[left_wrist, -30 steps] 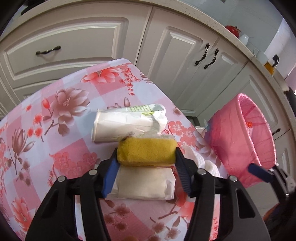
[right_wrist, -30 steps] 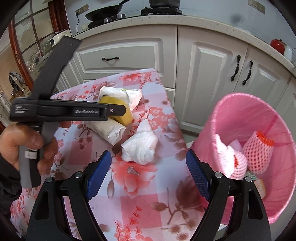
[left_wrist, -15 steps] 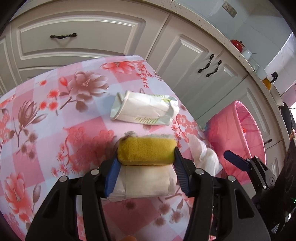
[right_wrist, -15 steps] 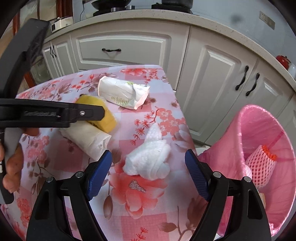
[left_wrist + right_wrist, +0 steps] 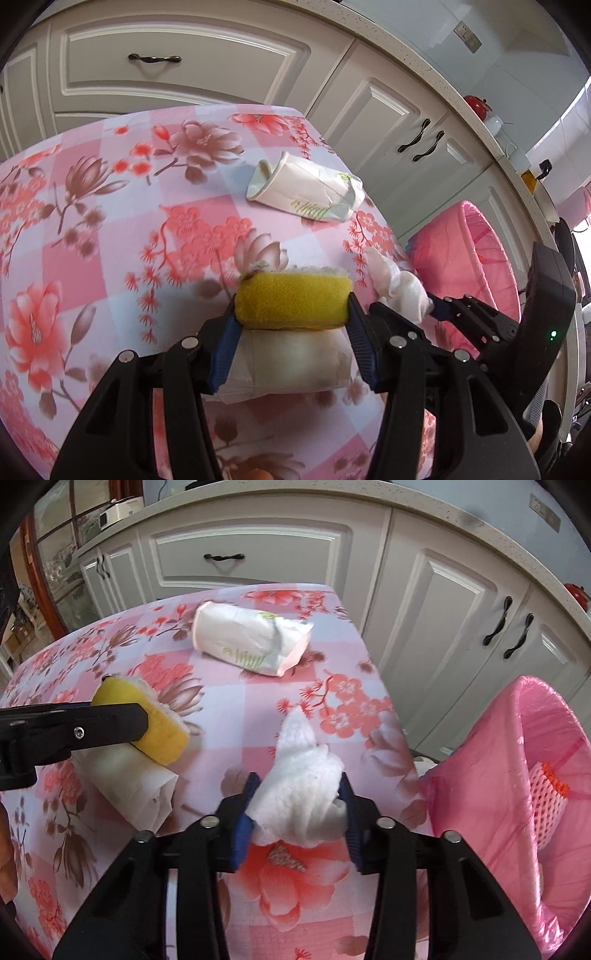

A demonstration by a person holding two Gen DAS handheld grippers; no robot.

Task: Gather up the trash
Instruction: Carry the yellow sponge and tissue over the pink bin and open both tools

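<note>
Now the crumpled white tissue (image 5: 301,794), loose between wide blue pads half a second ago, is pinched low in the frame centre by the right gripper (image 5: 295,808), whose jaws are closing on it. A yellow sponge (image 5: 293,301) is still clamped by the left gripper (image 5: 291,347), shifted across the floral tablecloth (image 5: 110,229). A crushed paper cup (image 5: 251,640) lies upper centre; the pink bin (image 5: 524,775) is seen at right

The left gripper (image 5: 293,325) hides part of the white packet (image 5: 291,365).
</note>
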